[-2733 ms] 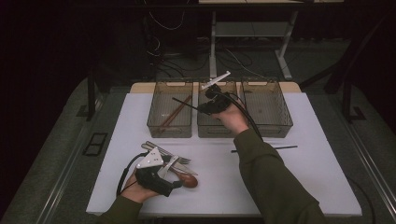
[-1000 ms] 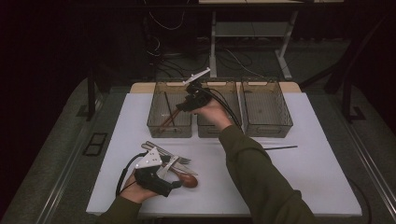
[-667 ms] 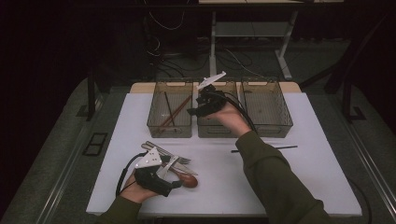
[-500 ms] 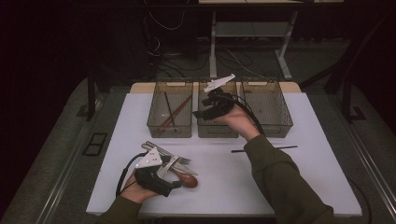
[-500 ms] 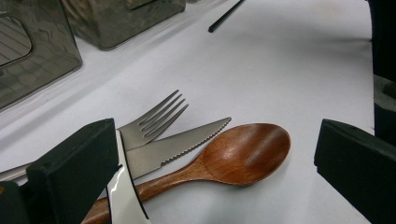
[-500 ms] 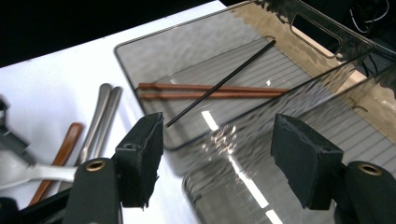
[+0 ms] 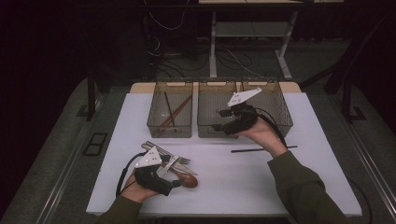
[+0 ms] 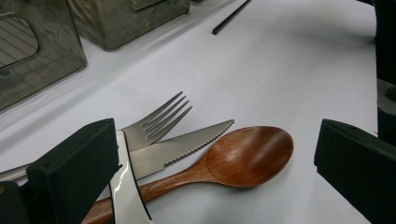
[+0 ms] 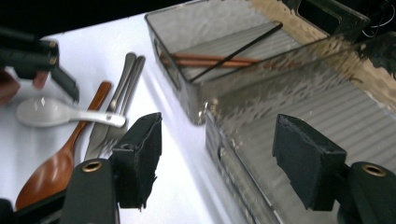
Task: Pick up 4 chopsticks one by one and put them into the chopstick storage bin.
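On the white table [image 7: 233, 186], my left gripper [image 7: 176, 178] rests open at a cutlery pile. Between its jaws lies the bowl of a wooden spoon [image 8: 243, 156], untouched. A serrated knife [image 8: 182, 149] and a fork [image 8: 159, 119] lie behind it, and a white spoon handle [image 8: 123, 186] crosses by one jaw. My right gripper [image 7: 217, 120] hovers open and empty at the front wall of the middle bin [image 7: 215, 93]. The left bin [image 9: 210, 42] holds brown chopsticks [image 9: 210, 59] and a black one [image 9: 243, 44]. Another black chopstick [image 7: 264, 150] lies on the table.
Three smoky see-through bins stand in a row at the table's far edge, the right bin [image 7: 280, 114] behind my right hand. In the right gripper view the cutlery pile [image 9: 112, 107] and white spoon [image 9: 56, 114] lie left of the bins. Desk legs and cables stand beyond the table.
My right gripper was above the left bin, then swung right and back toward the person, down to the middle bin's front. The left gripper and cutlery pile have stayed put.
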Demonstrator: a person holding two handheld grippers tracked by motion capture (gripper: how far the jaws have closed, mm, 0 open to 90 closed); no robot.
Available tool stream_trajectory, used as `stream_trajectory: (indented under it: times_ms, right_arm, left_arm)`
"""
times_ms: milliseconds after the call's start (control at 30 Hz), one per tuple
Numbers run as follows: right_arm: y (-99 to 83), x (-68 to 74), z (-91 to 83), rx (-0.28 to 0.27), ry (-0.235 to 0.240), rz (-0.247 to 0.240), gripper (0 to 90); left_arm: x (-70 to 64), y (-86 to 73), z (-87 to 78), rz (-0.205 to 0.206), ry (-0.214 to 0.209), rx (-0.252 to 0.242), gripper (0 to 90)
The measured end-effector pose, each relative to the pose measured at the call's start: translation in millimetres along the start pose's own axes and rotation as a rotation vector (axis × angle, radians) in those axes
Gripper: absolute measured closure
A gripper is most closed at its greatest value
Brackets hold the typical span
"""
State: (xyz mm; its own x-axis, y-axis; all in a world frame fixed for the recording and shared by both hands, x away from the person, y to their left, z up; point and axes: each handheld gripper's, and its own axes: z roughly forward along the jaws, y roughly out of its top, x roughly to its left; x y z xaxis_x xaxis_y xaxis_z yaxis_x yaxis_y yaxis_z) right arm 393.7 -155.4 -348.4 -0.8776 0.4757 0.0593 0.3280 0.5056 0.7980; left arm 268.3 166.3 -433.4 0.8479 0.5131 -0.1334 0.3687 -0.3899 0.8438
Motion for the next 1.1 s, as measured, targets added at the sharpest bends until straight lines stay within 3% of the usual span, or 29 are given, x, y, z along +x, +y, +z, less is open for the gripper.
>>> stream_trajectory:
  times_ms: [333,600,900,1100]
  right_arm:
    - [-33.6,-0.3,-26.2,-0.01,0.016,0.011,32.9]
    - [-65.2,-1.8,-43.0,0.016,0.011,0.01,34.4]
    - [-93.0,-5.7,-67.9,0.001,-0.007,0.034,40.1]
    - [-113.7,-10.2,-80.3,0.035,-0.029,0.05,46.5]
  left_arm:
    - [1.6,-1.5,-1.0,-0.016,0.022,-0.013,0.0]
    - [-1.2,-0.1,1.4,0.004,0.01,-0.001,0.0]
    - [-3.3,1.4,1.7,0.01,0.011,-0.005,0.0]
    - [-4.4,1.2,3.6,0.016,0.002,0.004,0.0]
